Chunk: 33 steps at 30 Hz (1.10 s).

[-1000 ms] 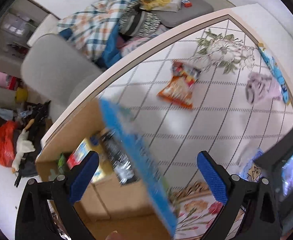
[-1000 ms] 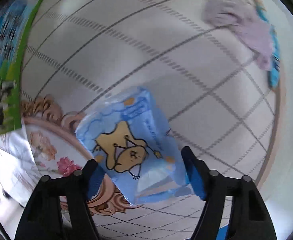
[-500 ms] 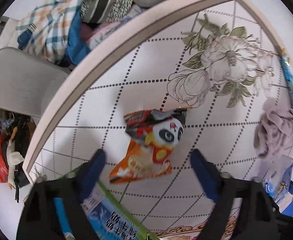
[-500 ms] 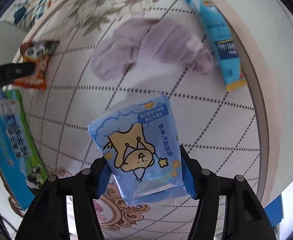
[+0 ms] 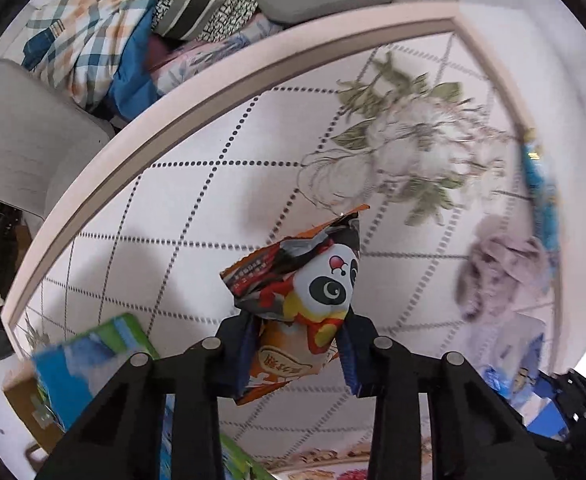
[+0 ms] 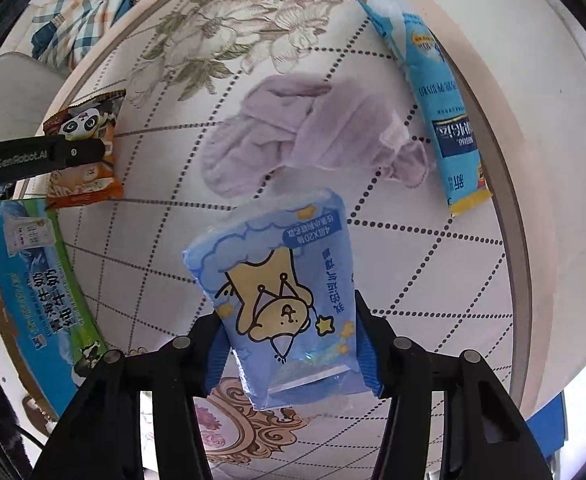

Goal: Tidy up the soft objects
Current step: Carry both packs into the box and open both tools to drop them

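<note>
left gripper (image 5: 297, 354) straight down, jaws just closed on crinkly orange panda snack bag (image 5: 299, 300) | right gripper (image 6: 289, 354) down, jaws closing, squeezing soft glossy blue bear tissue pack (image 6: 281, 300)

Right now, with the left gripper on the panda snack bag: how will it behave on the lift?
Likely light: the panda snack bag looks puffy. Its foil creases between the left gripper pads, so it may sag or twist. Glossy film could slip, since only the lower half is pinched.

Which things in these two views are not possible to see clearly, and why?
- Left wrist view: lower part of the panda snack bag is hidden between the left gripper fingers.
- Left wrist view: purple cloth and blue stick pack are blurred near the edge.
- Right wrist view: tissue pack bottom is covered by the right gripper.
- Right wrist view: milk carton is cut by the edge.
</note>
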Each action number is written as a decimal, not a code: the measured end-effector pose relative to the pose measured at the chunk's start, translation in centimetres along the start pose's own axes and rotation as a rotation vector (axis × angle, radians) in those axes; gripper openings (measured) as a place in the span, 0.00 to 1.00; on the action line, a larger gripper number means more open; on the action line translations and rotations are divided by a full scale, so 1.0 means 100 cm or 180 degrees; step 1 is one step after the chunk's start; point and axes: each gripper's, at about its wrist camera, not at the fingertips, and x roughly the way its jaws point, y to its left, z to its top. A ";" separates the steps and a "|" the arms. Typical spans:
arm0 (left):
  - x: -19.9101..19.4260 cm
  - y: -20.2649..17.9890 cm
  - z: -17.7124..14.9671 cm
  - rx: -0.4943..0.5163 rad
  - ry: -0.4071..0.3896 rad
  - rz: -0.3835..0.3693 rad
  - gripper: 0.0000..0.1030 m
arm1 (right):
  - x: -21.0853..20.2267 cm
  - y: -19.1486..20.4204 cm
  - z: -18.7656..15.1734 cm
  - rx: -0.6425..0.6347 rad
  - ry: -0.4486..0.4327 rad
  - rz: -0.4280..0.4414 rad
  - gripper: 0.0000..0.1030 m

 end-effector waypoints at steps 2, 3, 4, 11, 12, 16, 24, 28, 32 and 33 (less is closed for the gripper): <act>-0.016 0.001 -0.013 -0.0082 -0.0092 -0.0132 0.31 | -0.009 0.006 -0.005 -0.0050 -0.0037 0.0015 0.51; -0.024 0.001 -0.019 -0.0103 -0.0147 -0.0181 0.31 | -0.014 0.007 -0.007 -0.0072 -0.0058 0.0025 0.51; -0.033 0.000 -0.028 -0.0117 -0.0215 -0.0213 0.31 | -0.019 0.010 -0.009 -0.0102 -0.0078 0.0029 0.51; -0.095 0.028 -0.087 -0.0378 -0.0574 -0.0530 0.31 | -0.063 0.045 -0.035 -0.0328 -0.0278 0.0126 0.51; -0.101 0.034 -0.096 -0.0417 -0.0614 -0.0547 0.31 | -0.071 0.050 -0.040 -0.0364 -0.0308 0.0152 0.51; -0.129 0.070 -0.148 -0.0629 -0.0806 -0.0575 0.31 | -0.100 0.084 -0.064 -0.0544 -0.0442 0.0260 0.51; -0.132 0.171 -0.248 -0.1192 -0.0801 -0.0559 0.31 | -0.116 0.189 -0.128 -0.1026 -0.0421 0.0528 0.51; -0.114 0.225 -0.285 -0.1453 -0.0672 -0.0523 0.31 | -0.093 0.257 -0.156 -0.1290 -0.0265 0.0565 0.51; -0.089 0.270 -0.309 -0.1570 -0.0451 -0.0450 0.31 | -0.056 0.314 -0.175 -0.1397 -0.0098 0.0550 0.51; -0.082 0.281 -0.313 -0.1589 -0.0399 -0.0413 0.31 | -0.044 0.327 -0.179 -0.1382 -0.0030 0.0561 0.51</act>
